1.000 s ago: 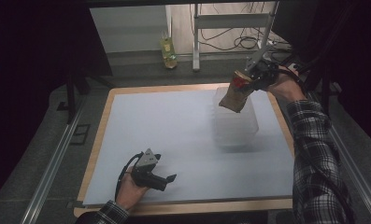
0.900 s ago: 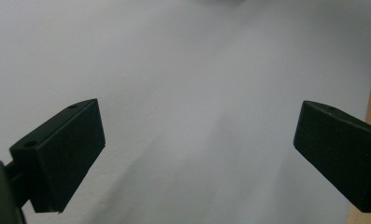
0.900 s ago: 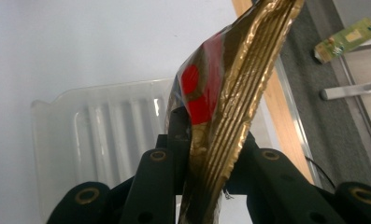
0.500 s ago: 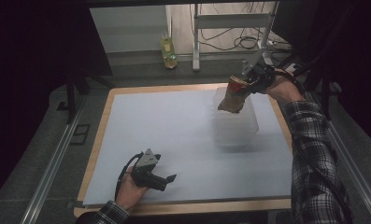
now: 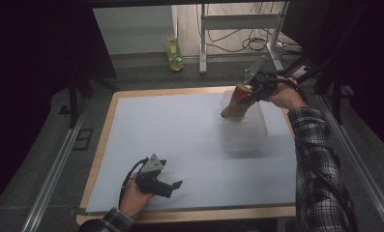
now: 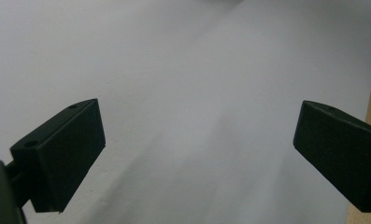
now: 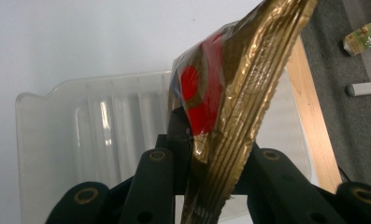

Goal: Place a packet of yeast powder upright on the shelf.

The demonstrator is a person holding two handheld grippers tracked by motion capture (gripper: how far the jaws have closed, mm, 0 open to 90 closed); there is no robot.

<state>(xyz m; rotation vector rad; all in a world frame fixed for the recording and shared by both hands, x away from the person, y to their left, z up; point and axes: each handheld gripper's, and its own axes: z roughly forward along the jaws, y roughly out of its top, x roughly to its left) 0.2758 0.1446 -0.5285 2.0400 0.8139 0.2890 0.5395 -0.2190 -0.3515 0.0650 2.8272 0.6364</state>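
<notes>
A gold foil packet (image 5: 235, 102) with red and blue print hangs over a clear plastic bin (image 5: 245, 131) at the table's right. My right gripper (image 5: 250, 93) is shut on the packet's top edge; in the right gripper view the gold packet (image 7: 230, 107) rises between the jaws above the clear bin (image 7: 85, 135). My left gripper (image 5: 172, 188) rests near the front edge of the white sheet, held in a hand. Its two jaws stand wide apart in the left gripper view, and the left gripper (image 6: 199, 158) holds nothing.
The white sheet (image 5: 180, 130) covers a wooden-rimmed table (image 5: 105, 125). Beyond the far edge, a yellow-green bottle (image 5: 173, 48) stands on the floor beside a metal stand (image 5: 238, 29) and cables. A metal rail (image 5: 54, 164) runs along the left side.
The right gripper has carried the packet a little left and lower over the bin. The left gripper has stayed still.
</notes>
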